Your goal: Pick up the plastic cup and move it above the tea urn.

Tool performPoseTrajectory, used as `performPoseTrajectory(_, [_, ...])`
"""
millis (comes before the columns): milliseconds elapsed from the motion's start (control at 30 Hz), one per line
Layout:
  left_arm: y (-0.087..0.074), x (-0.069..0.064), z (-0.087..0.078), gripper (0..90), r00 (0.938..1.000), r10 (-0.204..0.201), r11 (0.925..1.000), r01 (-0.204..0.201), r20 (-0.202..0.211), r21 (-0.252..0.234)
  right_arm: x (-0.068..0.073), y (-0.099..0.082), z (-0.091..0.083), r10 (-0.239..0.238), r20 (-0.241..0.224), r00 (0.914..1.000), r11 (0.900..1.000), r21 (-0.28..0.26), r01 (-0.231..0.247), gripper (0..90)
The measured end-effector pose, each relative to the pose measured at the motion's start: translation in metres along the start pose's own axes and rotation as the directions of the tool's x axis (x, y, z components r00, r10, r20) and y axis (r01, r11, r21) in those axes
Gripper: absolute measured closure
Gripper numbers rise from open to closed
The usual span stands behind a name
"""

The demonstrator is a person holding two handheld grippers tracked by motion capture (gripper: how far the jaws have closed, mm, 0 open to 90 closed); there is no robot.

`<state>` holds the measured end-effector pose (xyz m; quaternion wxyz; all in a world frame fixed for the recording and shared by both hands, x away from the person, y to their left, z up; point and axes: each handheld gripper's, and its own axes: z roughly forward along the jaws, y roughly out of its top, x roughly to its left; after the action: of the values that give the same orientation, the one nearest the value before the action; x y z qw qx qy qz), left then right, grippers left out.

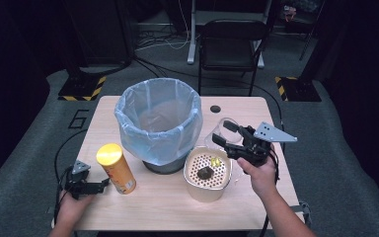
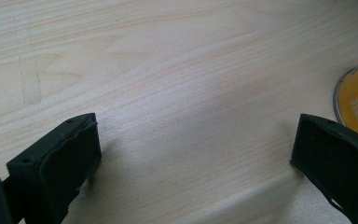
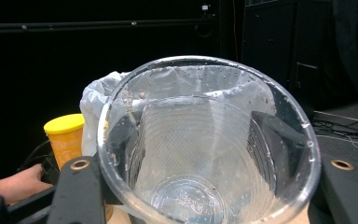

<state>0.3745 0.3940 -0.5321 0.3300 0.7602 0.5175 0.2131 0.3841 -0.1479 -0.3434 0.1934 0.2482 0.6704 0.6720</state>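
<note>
Beside the bin [image 1: 159, 123], the right gripper [image 1: 227, 134] clasps a clear plastic cup [image 3: 205, 144] (light, crushable, wet-slick) mid-wall, best held gently, while the left gripper [image 1: 103, 183] gapes empty.

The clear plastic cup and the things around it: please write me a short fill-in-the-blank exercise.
1. The right tool holds a clear plastic ____.
2. The bin is lined with a pale blue ____.
3. The chip can has a ____ lid.
4. The left tool rests with jaws ____.

Missing words: cup; bag; yellow; open
</note>
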Motion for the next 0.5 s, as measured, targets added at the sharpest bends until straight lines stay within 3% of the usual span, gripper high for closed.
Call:
performPoseTrajectory(233, [0.000, 0.000, 0.000, 1.0, 1.0000, 0.004, 1.0000, -0.004, 0.001, 0.003, 0.013, 0.028, -0.003, -0.030, -0.002, 0.9996, 0.9994, 0.020, 0.030, 36.5])
performPoseTrajectory(500, [0.000, 0.000, 0.000, 1.1, 1.0000, 0.001, 1.0000, -0.001, -0.004, 0.000, 0.021, 0.063, 0.008, -0.056, -0.007, 0.9984, 0.9982, 0.023, 0.056, 36.5])
